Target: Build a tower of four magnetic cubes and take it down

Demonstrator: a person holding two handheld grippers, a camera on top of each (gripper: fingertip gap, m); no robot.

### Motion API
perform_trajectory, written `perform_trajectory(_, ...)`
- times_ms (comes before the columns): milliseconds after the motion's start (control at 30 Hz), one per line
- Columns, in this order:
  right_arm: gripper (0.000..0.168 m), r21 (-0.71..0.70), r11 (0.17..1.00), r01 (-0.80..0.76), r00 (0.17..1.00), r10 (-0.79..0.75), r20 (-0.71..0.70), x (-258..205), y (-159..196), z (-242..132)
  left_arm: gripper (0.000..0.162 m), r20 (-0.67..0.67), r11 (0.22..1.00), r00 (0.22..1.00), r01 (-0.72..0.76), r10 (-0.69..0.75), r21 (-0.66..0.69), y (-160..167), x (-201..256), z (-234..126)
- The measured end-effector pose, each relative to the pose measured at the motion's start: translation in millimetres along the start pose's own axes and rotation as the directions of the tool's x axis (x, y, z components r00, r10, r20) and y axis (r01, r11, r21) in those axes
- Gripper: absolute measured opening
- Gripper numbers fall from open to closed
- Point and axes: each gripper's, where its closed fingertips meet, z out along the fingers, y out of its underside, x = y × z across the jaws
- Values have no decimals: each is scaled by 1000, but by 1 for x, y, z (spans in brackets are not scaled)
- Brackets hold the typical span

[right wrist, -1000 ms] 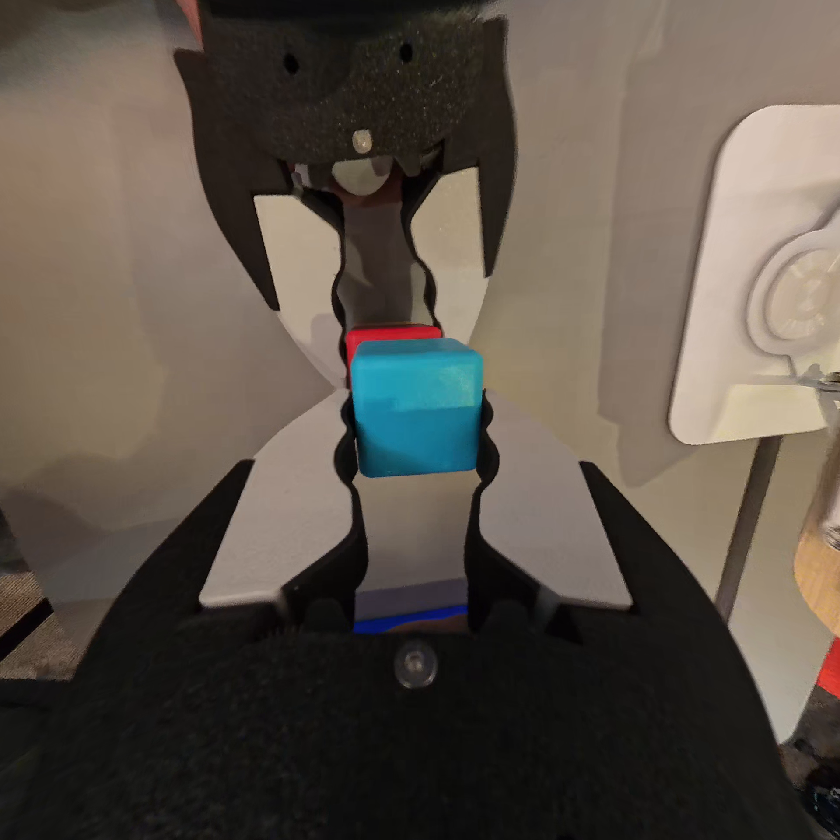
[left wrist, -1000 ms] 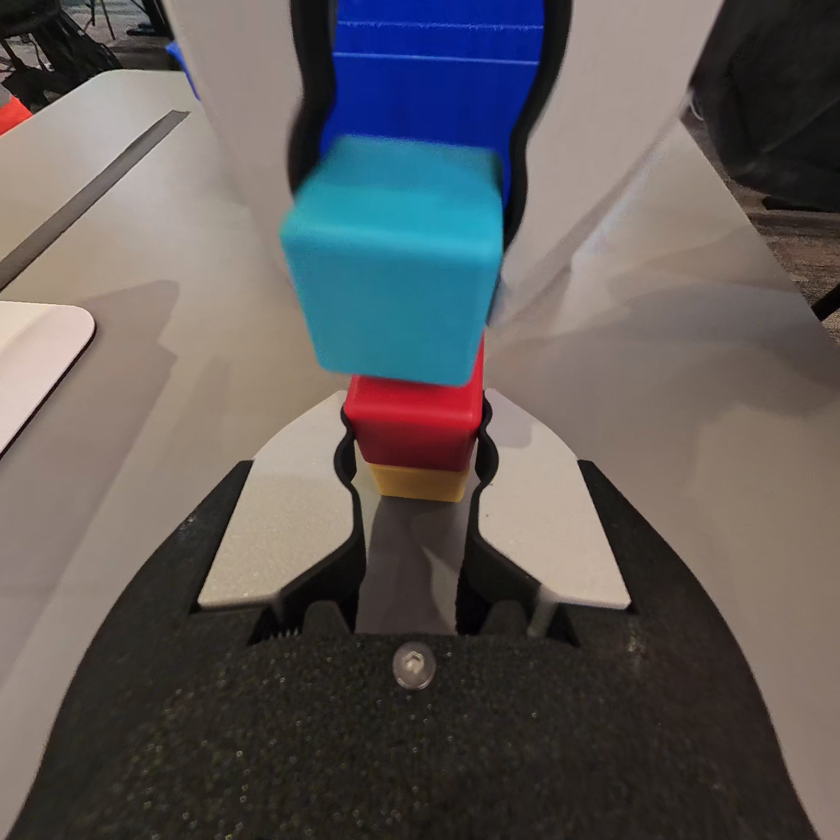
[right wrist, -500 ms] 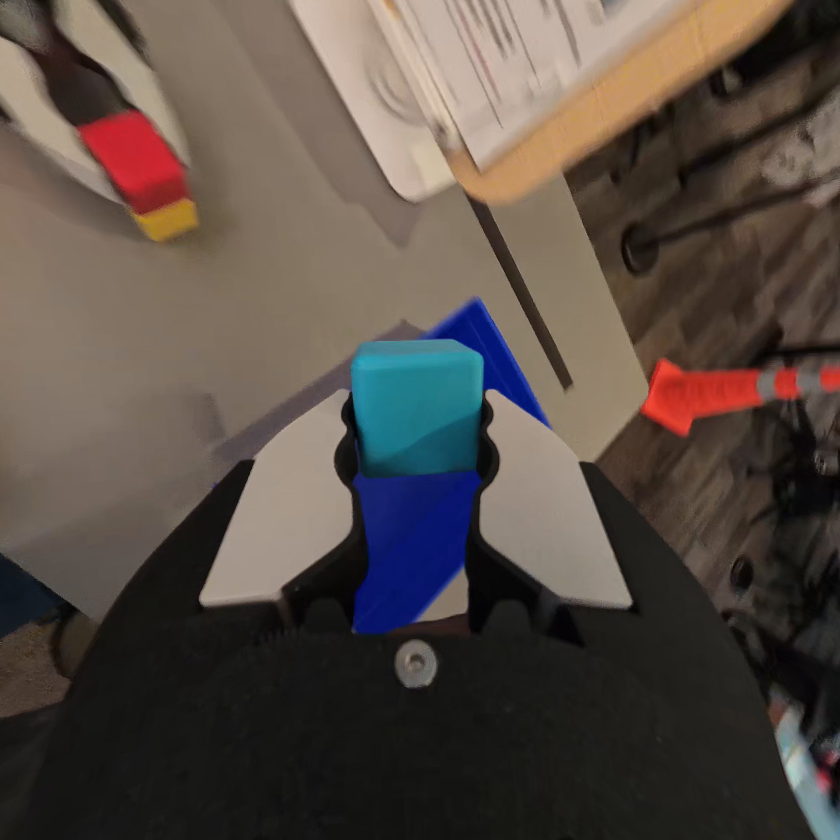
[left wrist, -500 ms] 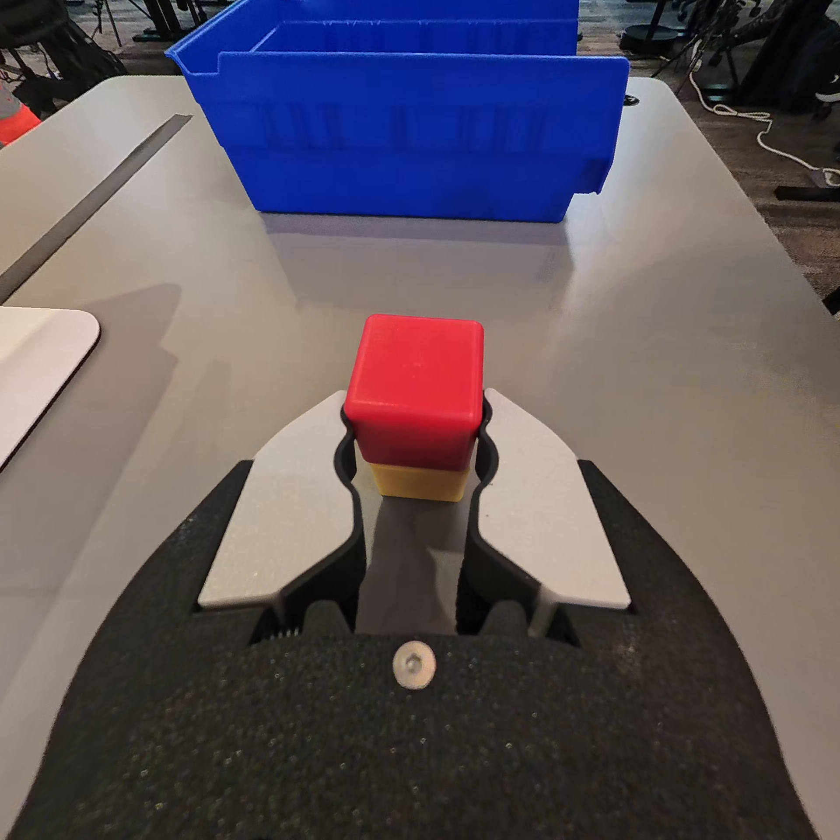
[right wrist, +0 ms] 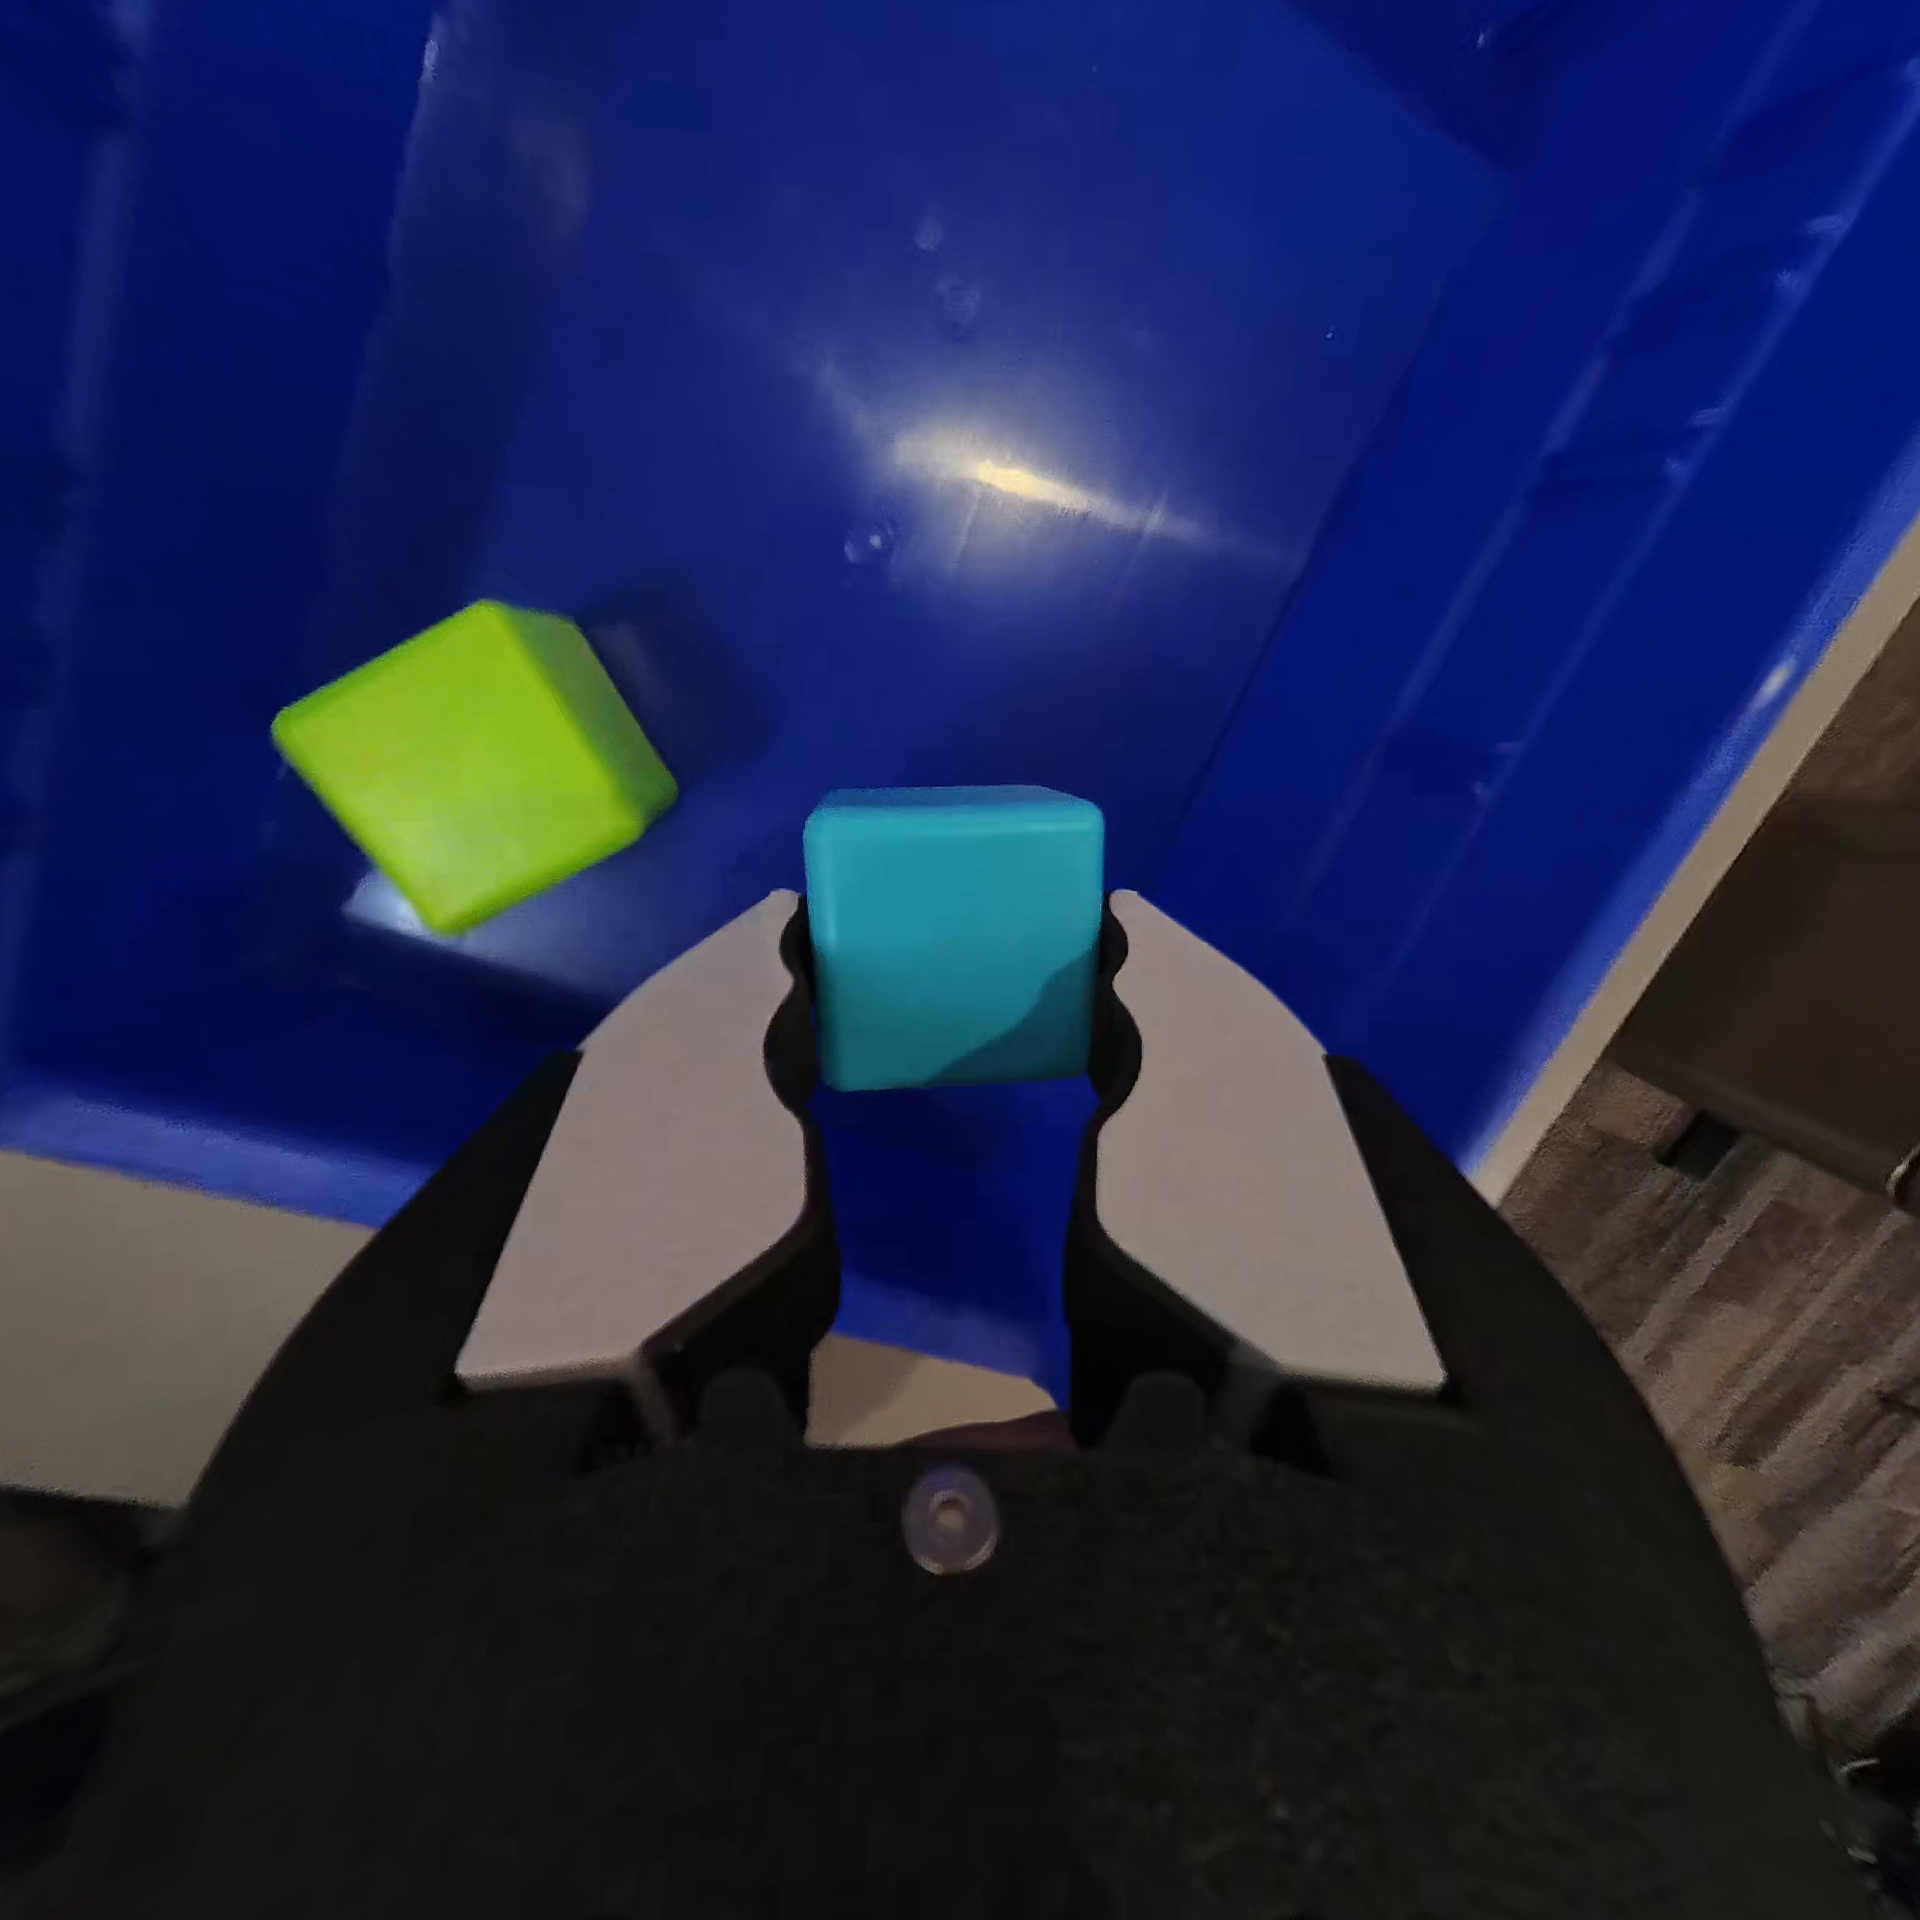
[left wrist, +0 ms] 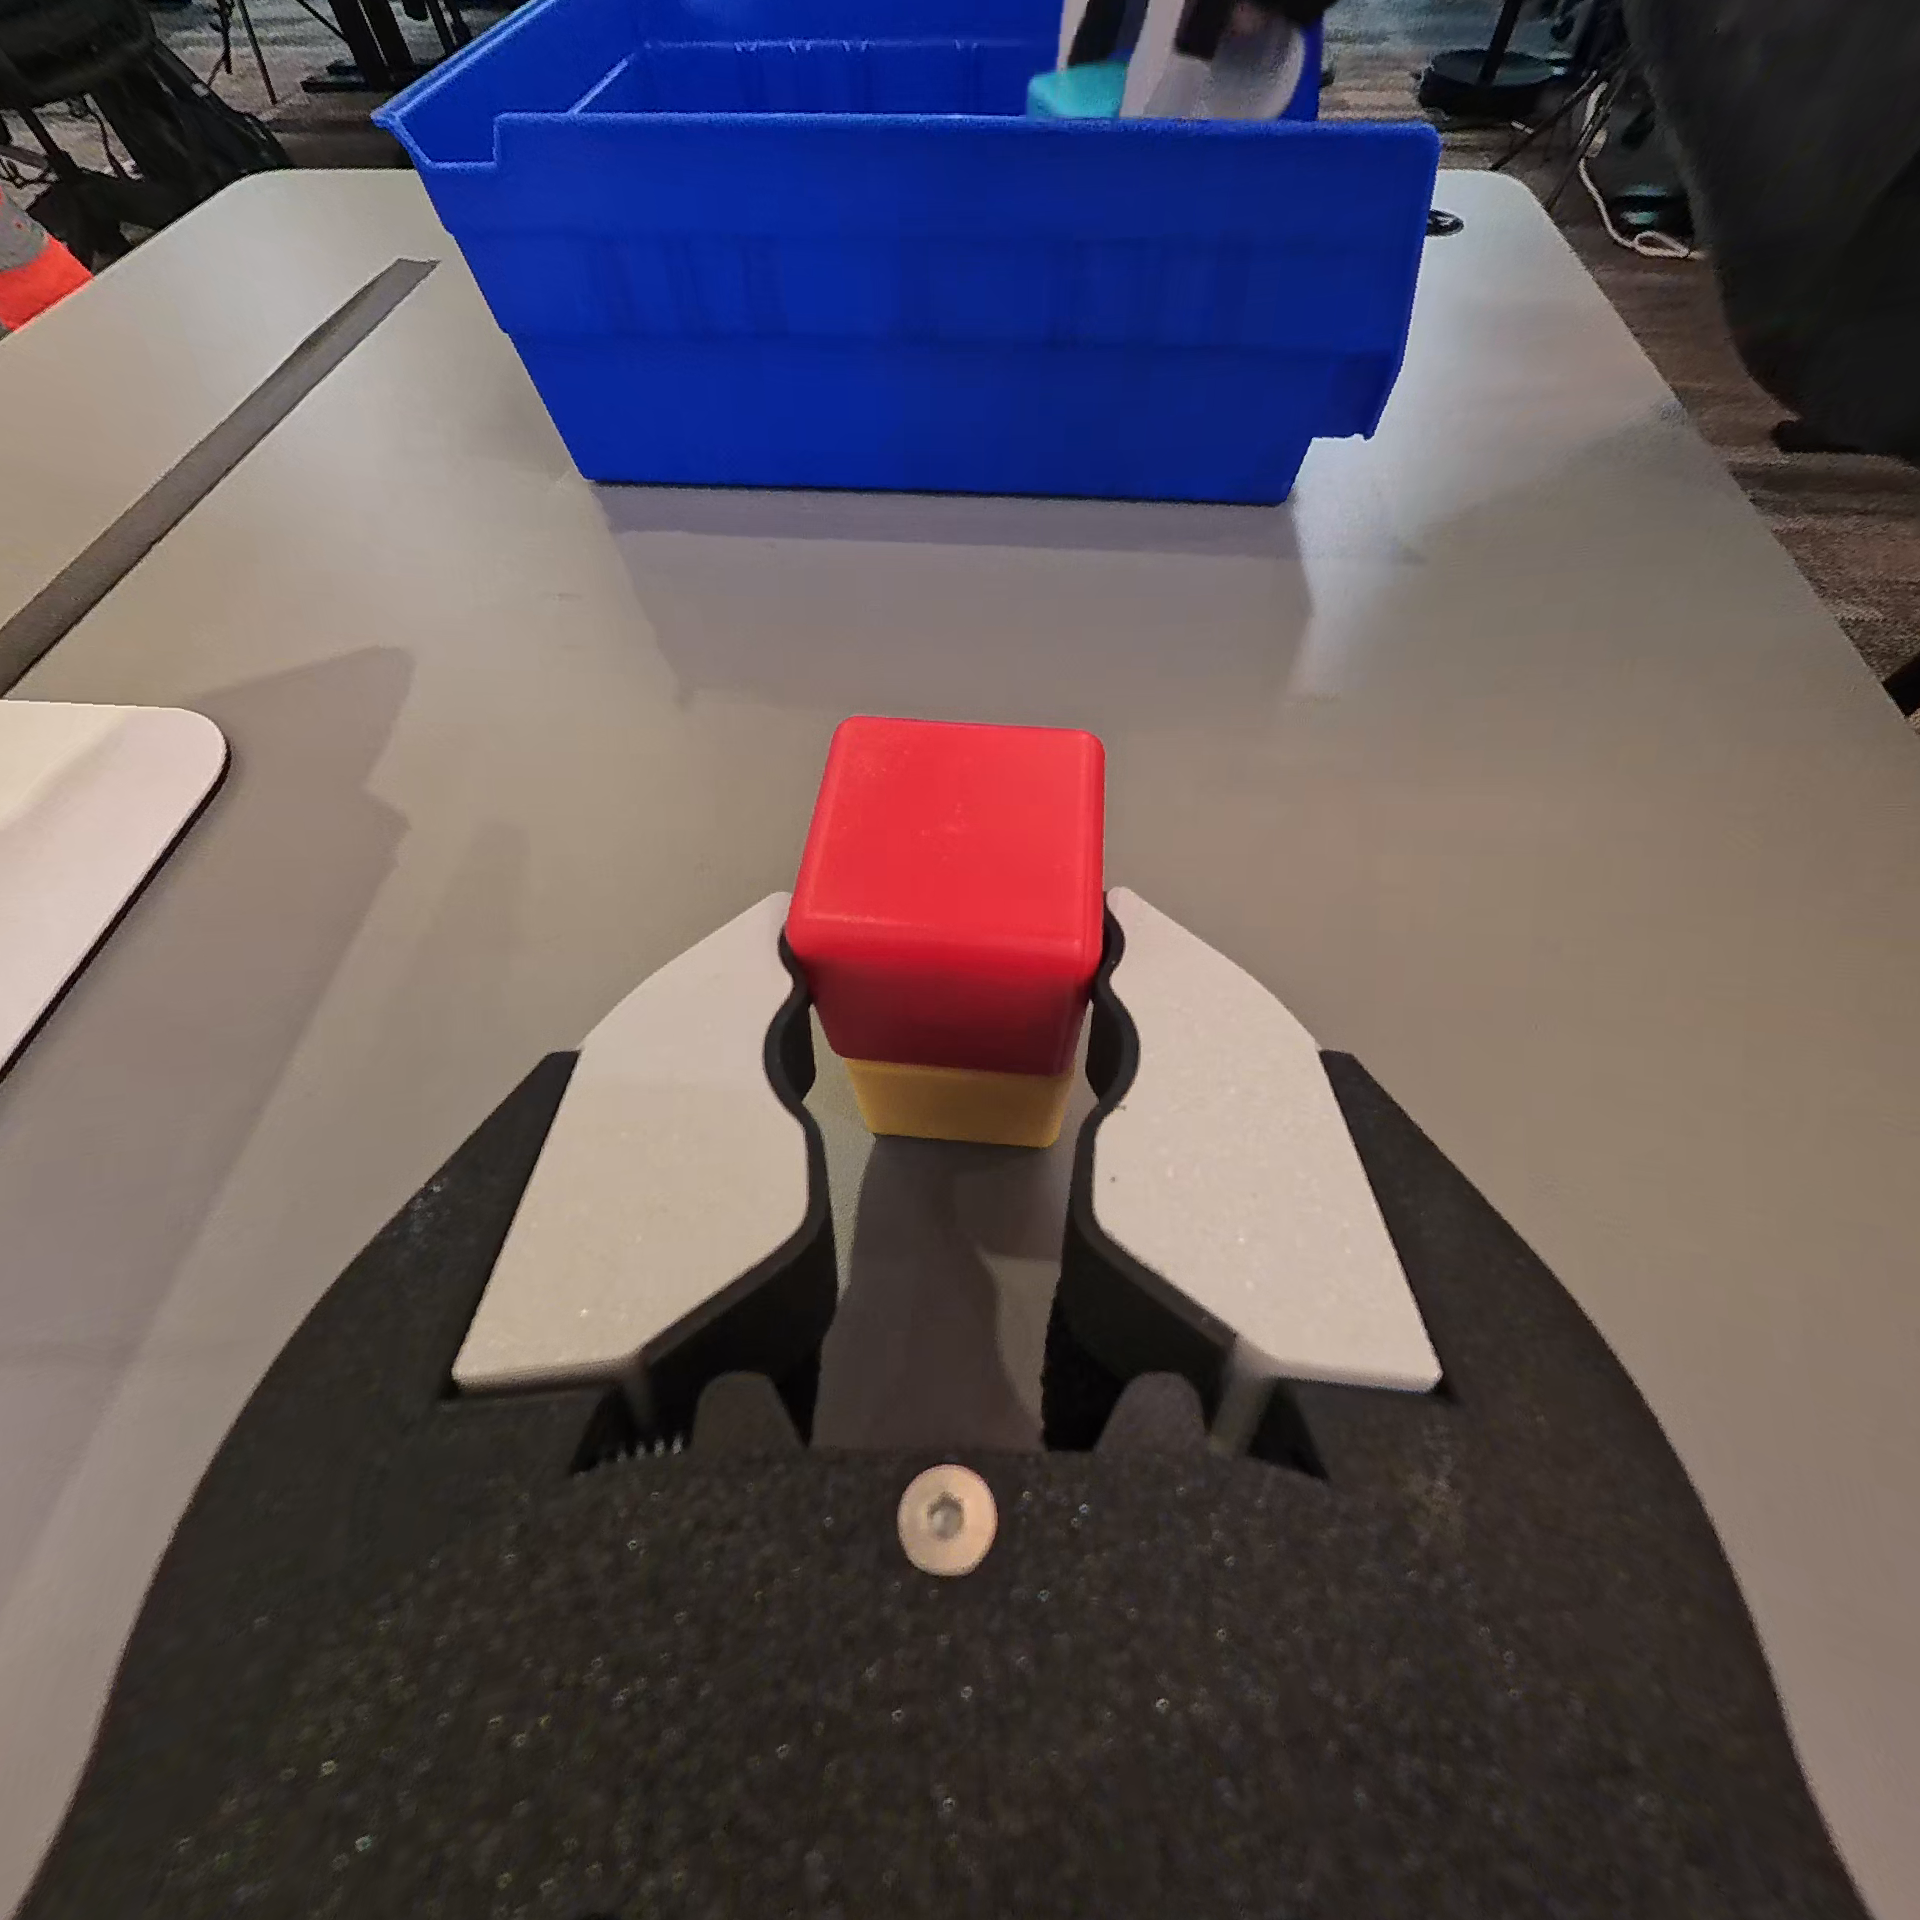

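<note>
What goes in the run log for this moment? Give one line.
phase: teardown | left hand-held gripper: shut on red cube, yellow cube beneath | right hand-held gripper: holds teal cube over blue bin | green cube: in bin

Your right tool (right wrist: pixel 951 925) no longer hovers at the stack: a second ago it held the teal cube (right wrist: pixel 951 935) just above the red cube (left wrist: pixel 945 894); now it carries that cube down over the inside of the blue bin (right wrist: pixel 1039 364), where a green cube (right wrist: pixel 468 758) comes into view at ten o'clock. From your left tool's camera, the red cube's top is now uncovered.
</note>
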Motion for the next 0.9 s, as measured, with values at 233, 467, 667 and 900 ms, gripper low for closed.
perform_trajectory(233,51,-91,994,-59,998,58,-20,7,3,32,49,-2,1000,1000,-3,3,-1,0,1,0)
perform_trajectory(467,65,27,998,-55,993,57,-99,16,-8,27,50,6,1000,1000,-10,11,-12,1,1,1)
perform_trajectory(667,64,575,817,-41,975,157,-155,-22,-19,-80,61,9,1000,1000,1,-1,-12,-1,3,0)
perform_trajectory(900,61,759,533,-374,817,-197,541,-239,31,-98,75,58,989,995,85,-78,-123,14,-3,-25)
